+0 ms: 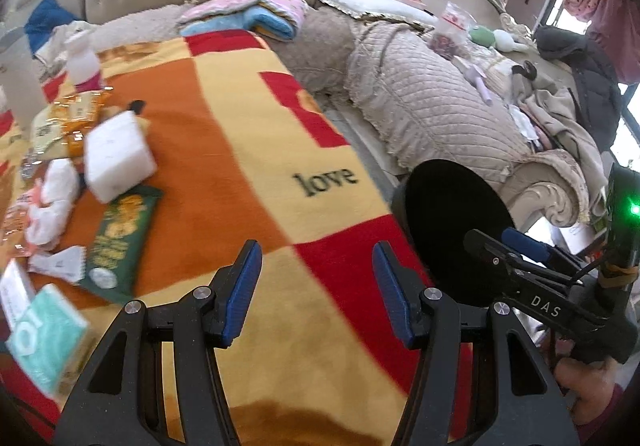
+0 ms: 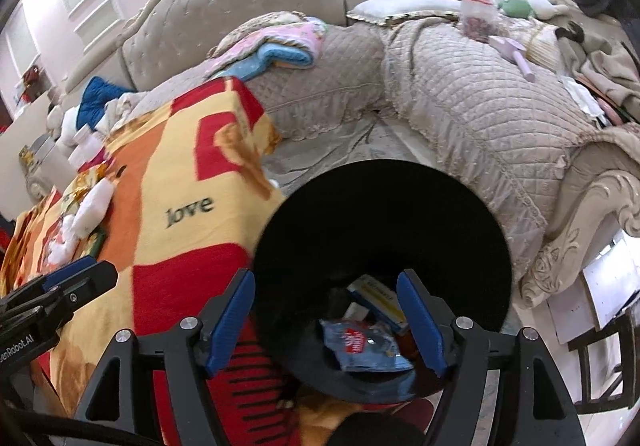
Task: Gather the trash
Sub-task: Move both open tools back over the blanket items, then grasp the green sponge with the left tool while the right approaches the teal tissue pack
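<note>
Both claws, left gripper (image 1: 317, 292) and right gripper (image 2: 326, 326), gape empty; our left, grabbing litter (image 1: 116, 240) far from the bin (image 2: 384, 242), could drop it short.

Left gripper (image 1: 317, 286): tilted downward, jaws parted, nothing between them | Right gripper (image 2: 326, 320): tilted downward, jaws parted, pads pressing nothing | Hand (image 1: 588, 386): grasps right gripper's handle

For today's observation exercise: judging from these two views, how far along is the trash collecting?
Done: the black bin already holds a blue wrapper and a yellow-edged box. In hand: nothing; the right claw hangs open over the bin, and the left claw is open over the blanket. Left: the green packet, white block, crumpled tissue and orange wrappers still lie there.
</note>
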The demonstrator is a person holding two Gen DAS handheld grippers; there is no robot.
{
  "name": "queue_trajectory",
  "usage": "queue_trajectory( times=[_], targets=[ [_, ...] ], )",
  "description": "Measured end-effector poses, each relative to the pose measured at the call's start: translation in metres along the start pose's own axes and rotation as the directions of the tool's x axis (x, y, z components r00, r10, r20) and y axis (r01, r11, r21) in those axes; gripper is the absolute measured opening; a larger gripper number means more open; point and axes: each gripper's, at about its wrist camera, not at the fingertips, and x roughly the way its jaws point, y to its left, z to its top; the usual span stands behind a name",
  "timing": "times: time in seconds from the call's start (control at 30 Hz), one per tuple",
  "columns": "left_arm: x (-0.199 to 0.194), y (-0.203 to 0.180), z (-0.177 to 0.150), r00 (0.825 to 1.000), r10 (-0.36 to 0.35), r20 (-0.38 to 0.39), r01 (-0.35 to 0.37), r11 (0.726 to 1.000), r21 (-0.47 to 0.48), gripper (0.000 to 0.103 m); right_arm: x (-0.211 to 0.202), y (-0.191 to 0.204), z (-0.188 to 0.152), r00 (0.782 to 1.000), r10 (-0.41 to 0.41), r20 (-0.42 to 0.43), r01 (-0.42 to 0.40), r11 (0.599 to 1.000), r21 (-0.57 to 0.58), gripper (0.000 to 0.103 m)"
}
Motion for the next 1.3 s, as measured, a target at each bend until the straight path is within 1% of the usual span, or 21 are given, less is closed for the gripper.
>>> queue_trajectory(
  times=[0.27,0.4,0.6,0.7,0.87,1.03,1.17,1.3],
  targets=[
    [-0.027,0.043,-0.016,0.998,0.067,0.017,-0.066,0.996,-0.053,0.056,0.005,0.047,-0.004,0.997,0.067,-0.031,-0.069,0.995,-0.068,0.075],
    [-0.041,0.069,-0.026,0.995,0.102,0.012,-0.100,0.991,-0.089,0.056,0.009,0.074,-0.007,0.994,0.101,-0.052,-0.106,0.987,-0.117,0.076],
    [-0.071,0.111,-0.041,0.985,0.173,0.025,-0.168,0.976,-0.142,0.056,0.013,0.110,-0.010,0.984,0.161,-0.078,-0.172,0.971,-0.163,0.077],
    [-0.086,0.133,-0.047,0.978,0.204,0.031,-0.195,0.964,-0.182,0.056,0.017,0.129,-0.012,0.980,0.175,-0.093,-0.190,0.962,-0.194,0.077],
    [-0.106,0.168,-0.057,0.968,0.249,0.028,-0.235,0.940,-0.246,0.056,0.021,0.154,-0.017,0.972,0.201,-0.121,-0.224,0.947,-0.228,0.077],
    [-0.119,0.208,-0.063,0.950,0.310,0.023,-0.288,0.907,-0.308,0.056,0.021,0.180,-0.021,0.963,0.230,-0.138,-0.259,0.928,-0.266,0.077],
    [-0.123,0.246,-0.078,0.940,0.341,-0.025,-0.325,0.868,-0.375,0.056,0.019,0.203,-0.025,0.953,0.258,-0.155,-0.295,0.907,-0.300,0.077],
    [-0.132,0.277,-0.102,0.931,0.356,-0.075,-0.353,0.831,-0.429,0.056,0.019,0.227,-0.028,0.943,0.286,-0.172,-0.329,0.883,-0.335,0.077]
  ],
)
